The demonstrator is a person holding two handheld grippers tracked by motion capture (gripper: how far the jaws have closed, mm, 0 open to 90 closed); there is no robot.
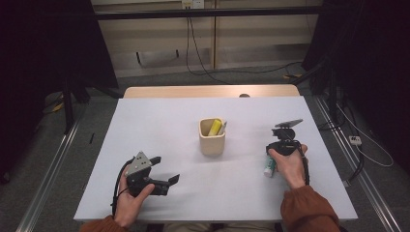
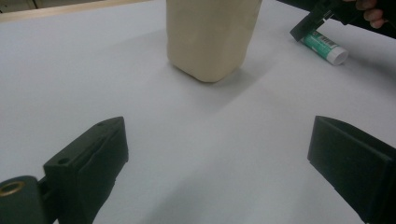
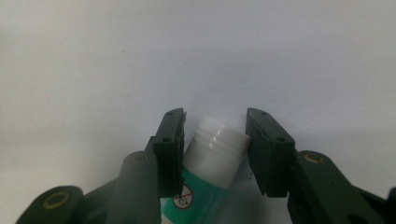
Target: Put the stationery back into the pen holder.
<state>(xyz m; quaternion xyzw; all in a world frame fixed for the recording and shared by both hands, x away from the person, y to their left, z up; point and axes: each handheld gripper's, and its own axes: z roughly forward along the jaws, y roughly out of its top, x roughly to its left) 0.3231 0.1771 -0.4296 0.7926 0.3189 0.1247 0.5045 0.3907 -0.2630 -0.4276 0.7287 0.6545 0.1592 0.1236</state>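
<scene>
On the white table [image 1: 159,121], near its front edge toward the left corner, the left gripper [image 1: 164,170] rests in the person's left hand [image 1: 129,200], its jaws spread wide with only bare tabletop between them; its own view looks across the table at the cup [image 2: 212,35] ahead. Toward the right edge, a little farther from the front, the right hand [image 1: 291,166] holds the right gripper [image 3: 215,147] pointed down at the table over the glue stick [image 3: 212,161]. The stick lies flat on the tabletop, a white tube with a green label and white cap, seen in the high view just left of the hand [image 1: 270,166]. In the right gripper view its capped end sits between the two jaws, which stand close on either side of it; the left jaw touches the tube and the right one sits at the cap's edge, so they appear clamped on it. Farther back, near the table's middle, stands the beige cup [image 1: 212,137], upright, with a yellow marker [image 1: 215,127] leaning inside, well apart from both grippers.
</scene>
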